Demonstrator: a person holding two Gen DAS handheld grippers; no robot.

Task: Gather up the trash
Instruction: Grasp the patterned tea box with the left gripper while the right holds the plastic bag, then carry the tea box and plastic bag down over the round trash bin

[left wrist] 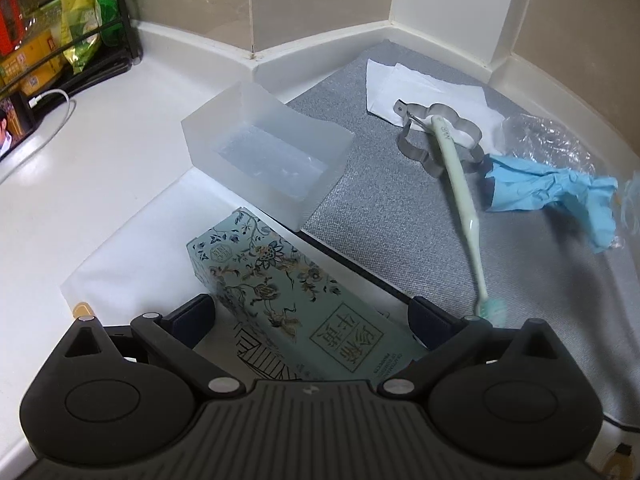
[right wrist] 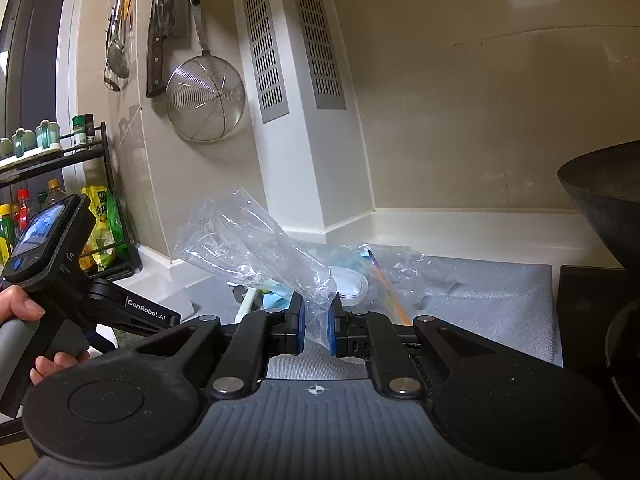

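My left gripper (left wrist: 312, 316) is open and points down at a teal floral box (left wrist: 288, 292) that lies between its spread fingers; a gap shows at the right finger. On the grey mat (left wrist: 400, 248) lie a pale green toothbrush (left wrist: 460, 184), a metal cookie cutter (left wrist: 416, 148), a white tissue (left wrist: 416, 80), crumpled blue paper (left wrist: 552, 192) and the clear plastic bag (left wrist: 552, 136). My right gripper (right wrist: 316, 320) is shut on the clear plastic bag (right wrist: 256, 240), which stands up from the pads. The toothbrush (right wrist: 246, 306) and the blue paper (right wrist: 276, 300) show behind the bag.
An empty frosted plastic tub (left wrist: 264, 152) stands at the mat's left edge. A black rack (left wrist: 120, 40) with snack bags fills the left corner, with a white cable (left wrist: 56, 98) beside it. A dark wok (right wrist: 608, 208) stands on the right. A hand (right wrist: 24, 308) holds the left gripper's handle.
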